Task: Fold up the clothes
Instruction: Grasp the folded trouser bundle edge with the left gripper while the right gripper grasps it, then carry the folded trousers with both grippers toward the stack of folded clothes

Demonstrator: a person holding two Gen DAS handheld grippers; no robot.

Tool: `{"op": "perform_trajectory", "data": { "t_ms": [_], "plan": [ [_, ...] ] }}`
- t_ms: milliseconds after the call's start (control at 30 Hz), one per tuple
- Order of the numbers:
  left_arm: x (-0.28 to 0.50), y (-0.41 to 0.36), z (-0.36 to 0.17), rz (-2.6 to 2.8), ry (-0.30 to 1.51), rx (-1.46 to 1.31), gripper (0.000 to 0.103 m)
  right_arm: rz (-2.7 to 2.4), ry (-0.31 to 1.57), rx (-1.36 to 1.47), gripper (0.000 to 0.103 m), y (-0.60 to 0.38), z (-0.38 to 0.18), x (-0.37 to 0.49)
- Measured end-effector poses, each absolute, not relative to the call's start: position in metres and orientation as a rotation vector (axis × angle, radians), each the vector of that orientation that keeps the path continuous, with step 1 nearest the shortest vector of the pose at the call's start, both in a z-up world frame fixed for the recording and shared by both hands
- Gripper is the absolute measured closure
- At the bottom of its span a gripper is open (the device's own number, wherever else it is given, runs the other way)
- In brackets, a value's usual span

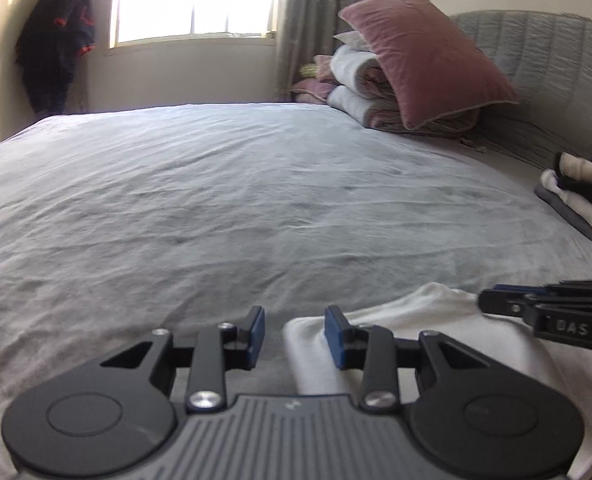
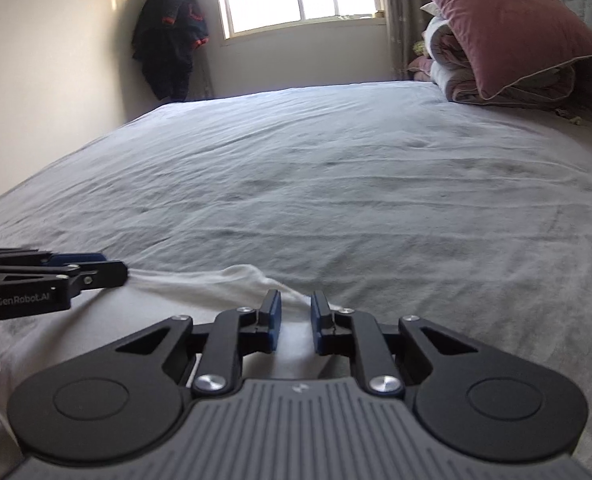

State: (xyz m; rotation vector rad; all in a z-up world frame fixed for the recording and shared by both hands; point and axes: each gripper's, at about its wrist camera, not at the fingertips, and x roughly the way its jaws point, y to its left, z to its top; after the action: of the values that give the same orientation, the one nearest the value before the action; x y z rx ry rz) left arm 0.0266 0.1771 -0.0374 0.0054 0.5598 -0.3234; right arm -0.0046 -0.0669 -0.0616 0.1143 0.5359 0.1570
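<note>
White garment point(image 1: 427, 332) lay at the near edge of the grey bedspread point(image 1: 236, 200), partly hidden under both tools. Left gripper point(image 1: 294, 336) stood spread, its 2 pads straddling a fold. Right gripper point(image 2: 296, 314) was parted around a raised ridge of cloth; whether it touched was unclear.
</note>
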Motion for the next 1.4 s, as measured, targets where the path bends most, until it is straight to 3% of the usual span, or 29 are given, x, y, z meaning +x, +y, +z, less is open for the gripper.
{"op": "perform_trajectory", "data": {
  "t_ms": [100,167,267,333,500,833,1000,1067,1167,1233,1400],
  "plan": [
    [0.028,0.190,-0.033,-0.333,0.599,-0.074,0.062,0.137,0.533,0.134,0.076,-0.076,-0.058,-0.010],
    [0.030,0.198,-0.032,-0.372,0.647,-0.151,0.041,0.138,0.545,0.169,0.072,-0.085,-0.056,-0.015],
    [0.030,0.209,-0.032,-0.418,0.697,-0.251,0.033,0.175,0.582,0.264,0.051,-0.098,-0.056,-0.024],
    [0.028,0.216,-0.032,-0.442,0.721,-0.312,0.027,0.214,0.603,0.342,0.050,-0.106,-0.058,-0.030],
    [0.030,0.229,-0.044,-0.465,0.786,-0.455,0.027,0.273,0.645,0.522,0.047,-0.119,-0.064,-0.035],
    [0.028,0.243,-0.068,-0.537,0.866,-0.664,0.042,0.334,0.662,0.673,0.047,-0.118,-0.077,-0.035],
    [0.016,0.222,-0.068,-0.535,0.834,-0.588,0.048,0.359,0.667,0.737,0.049,-0.117,-0.079,-0.032],
    [0.012,0.217,-0.070,-0.511,0.815,-0.598,0.062,0.359,0.667,0.745,0.054,-0.114,-0.080,-0.031],
    [0.005,0.213,-0.072,-0.464,0.785,-0.611,0.078,0.352,0.669,0.743,0.072,-0.111,-0.080,-0.031],
    [0.003,0.210,-0.071,-0.457,0.776,-0.625,0.084,0.351,0.672,0.774,0.078,-0.115,-0.080,-0.033],
    [0.001,0.195,-0.046,-0.454,0.727,-0.616,0.085,0.374,0.672,0.810,0.085,-0.134,-0.059,-0.038]
  ]
}}
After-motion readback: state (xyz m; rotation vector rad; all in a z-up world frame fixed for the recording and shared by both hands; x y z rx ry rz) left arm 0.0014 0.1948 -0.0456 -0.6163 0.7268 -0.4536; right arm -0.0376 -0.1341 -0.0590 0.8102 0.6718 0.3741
